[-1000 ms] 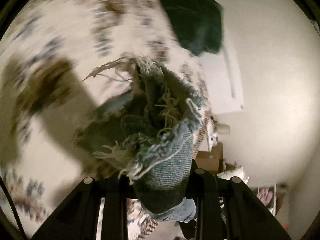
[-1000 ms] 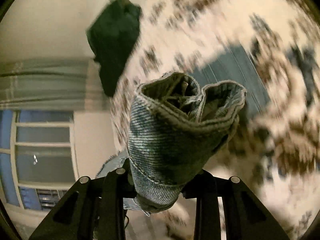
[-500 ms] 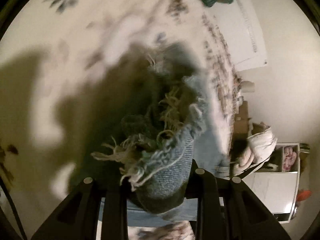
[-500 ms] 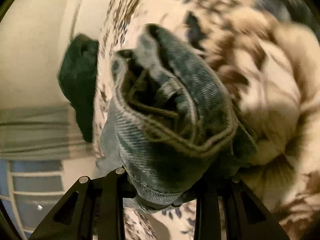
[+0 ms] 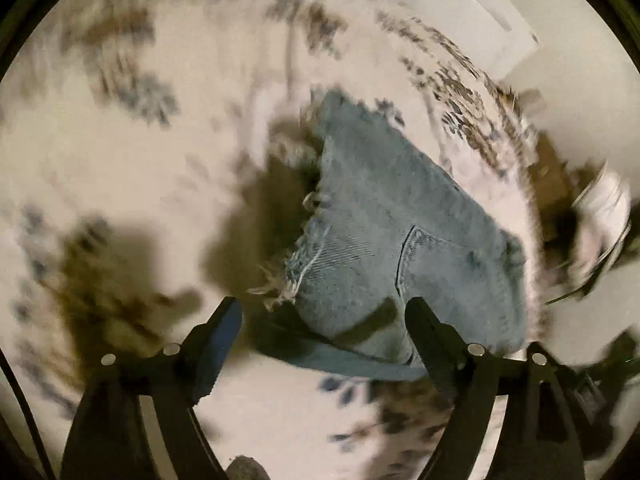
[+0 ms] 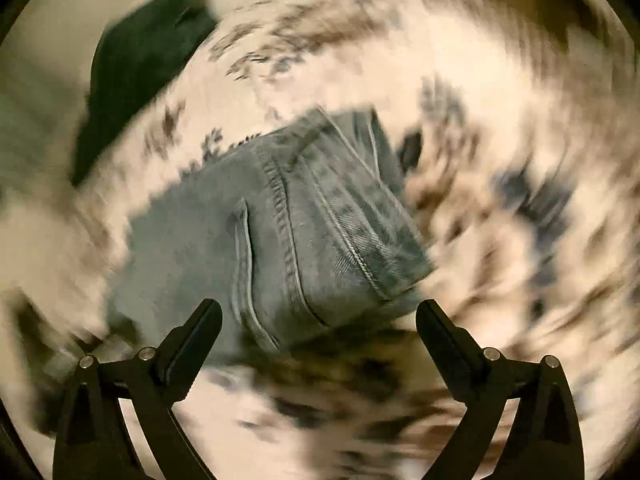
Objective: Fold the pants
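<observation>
Denim pants [image 5: 392, 248]: lying folded into a compact bundle on the floral bedspread [image 5: 120, 184]; frayed hem [image 5: 296, 268] facing one side, stitched seam [image 6: 288, 236] running across the top layer.
Left gripper [image 5: 324, 312]: fingers spreading wide, gripping nothing, hovering just beside the pants' near edge.
Right gripper [image 6: 320, 314]: fingers likewise spreading apart, empty, poised at the pants' seam side.
Risk, unfolding: top layer sitting loose; a finger brushing it could be dragging the fold open.
Risk, snagging: frayed hem threads trailing near the left gripper, liable to be catching on a finger.
Risk, aim: both views blurring, so placement is being judged poorly.
Edges: the bedspread's far edge lying beyond the pants.
Open room: bare bedspread surrounding the pants; dark green garment [image 6: 136, 64] lying well apart, past the pants.
</observation>
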A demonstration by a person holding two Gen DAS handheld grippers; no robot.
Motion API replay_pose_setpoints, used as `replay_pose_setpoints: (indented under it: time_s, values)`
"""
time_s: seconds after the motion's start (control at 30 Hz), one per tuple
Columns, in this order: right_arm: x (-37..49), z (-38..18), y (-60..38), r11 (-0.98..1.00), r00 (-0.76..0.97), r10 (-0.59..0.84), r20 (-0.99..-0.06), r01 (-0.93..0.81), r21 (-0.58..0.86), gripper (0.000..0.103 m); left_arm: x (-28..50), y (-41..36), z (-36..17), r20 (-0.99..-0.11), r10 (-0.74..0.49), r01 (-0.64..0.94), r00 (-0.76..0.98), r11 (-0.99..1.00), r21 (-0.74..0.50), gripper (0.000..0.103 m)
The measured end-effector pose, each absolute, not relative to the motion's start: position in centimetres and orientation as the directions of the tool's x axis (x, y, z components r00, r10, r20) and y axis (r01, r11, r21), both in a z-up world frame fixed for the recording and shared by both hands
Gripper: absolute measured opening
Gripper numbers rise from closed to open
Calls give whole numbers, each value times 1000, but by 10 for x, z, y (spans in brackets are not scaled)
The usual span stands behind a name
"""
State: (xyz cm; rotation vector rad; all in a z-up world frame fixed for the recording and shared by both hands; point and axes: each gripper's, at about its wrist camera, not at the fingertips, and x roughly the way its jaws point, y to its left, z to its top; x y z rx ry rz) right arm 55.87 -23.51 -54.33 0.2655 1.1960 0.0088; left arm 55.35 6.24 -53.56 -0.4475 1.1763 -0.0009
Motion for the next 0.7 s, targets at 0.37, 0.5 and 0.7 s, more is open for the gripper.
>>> replay_pose_setpoints:
  time_s: [0.37,0.5,0.7]
  values:
    - [496,-485,-201,993,443,-111,-889,93,-77,99,508,19,-459,-872,17,-73,489,997,-22,88]
    - [448,-435,-211,992,462,-108,-880,114,-62,99,470,6,-413,-865,15,-53,502,998,-13,88]
    - [376,-348,-219,989,502,-123,-856,129,-67,99,400,-4,-334,-847,17,-34,531,999,-1,88]
